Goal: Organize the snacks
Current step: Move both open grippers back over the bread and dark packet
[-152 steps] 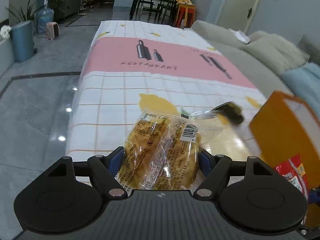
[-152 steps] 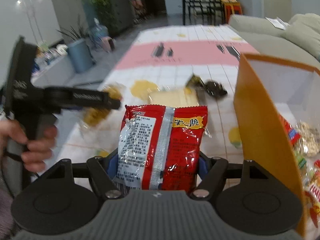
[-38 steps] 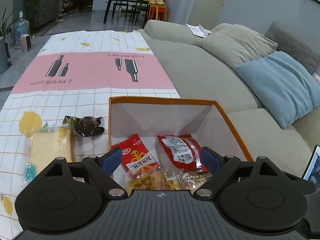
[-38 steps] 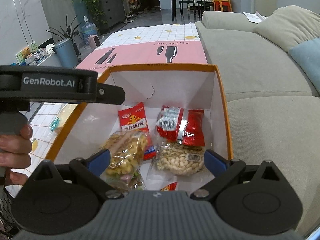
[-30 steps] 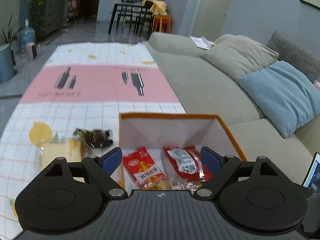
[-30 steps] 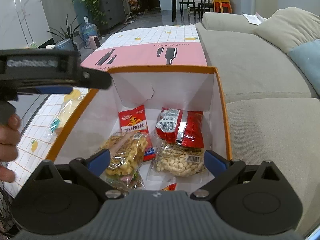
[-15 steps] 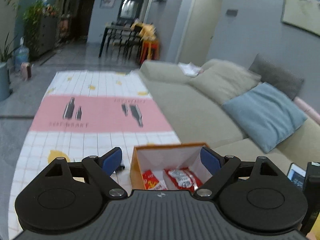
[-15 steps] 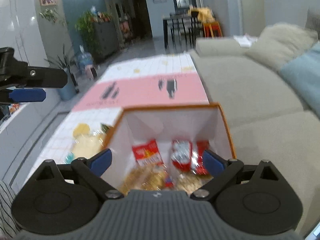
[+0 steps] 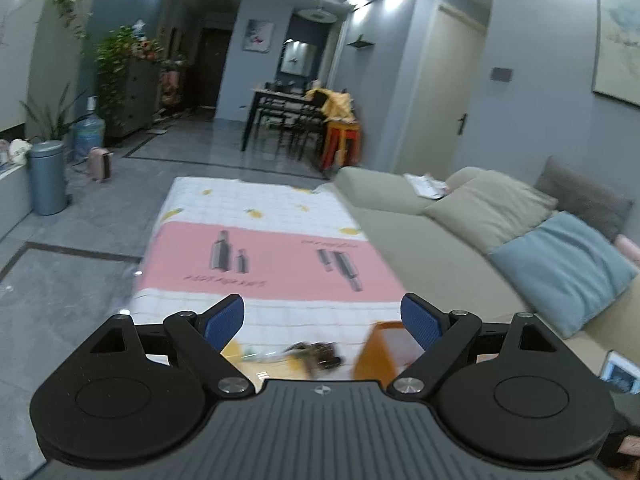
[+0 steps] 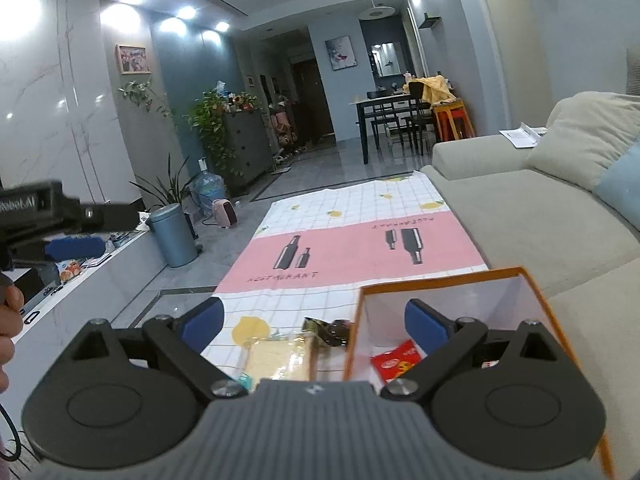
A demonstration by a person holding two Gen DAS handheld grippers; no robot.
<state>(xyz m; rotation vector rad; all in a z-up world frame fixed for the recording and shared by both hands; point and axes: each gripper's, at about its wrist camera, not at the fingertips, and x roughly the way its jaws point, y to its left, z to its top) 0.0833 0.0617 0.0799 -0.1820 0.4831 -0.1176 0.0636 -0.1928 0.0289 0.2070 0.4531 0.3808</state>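
Note:
Both grippers are raised above the table and hold nothing. My left gripper (image 9: 322, 318) is open; under it, blurred, lie a dark snack packet (image 9: 316, 354) and a corner of the orange box (image 9: 378, 350). My right gripper (image 10: 312, 322) is open too. Below it stands the orange box (image 10: 440, 280) with a red snack packet (image 10: 396, 360) inside; the rest of its contents are hidden by the gripper body. Left of the box on the checked tablecloth (image 10: 360, 248) lie a pale bread packet (image 10: 280, 354) and the dark snack packet (image 10: 328, 330).
A beige sofa (image 10: 520, 208) with a blue pillow (image 9: 560, 272) runs along the table's right side. The left gripper (image 10: 60, 220) and a hand (image 10: 8, 320) show at the right view's left edge. A grey bin (image 10: 174, 236) stands on the floor.
Both grippers have risen and tilted up from the box, which now sits low in both views. The yellow and red packets held earlier now lie in the box.

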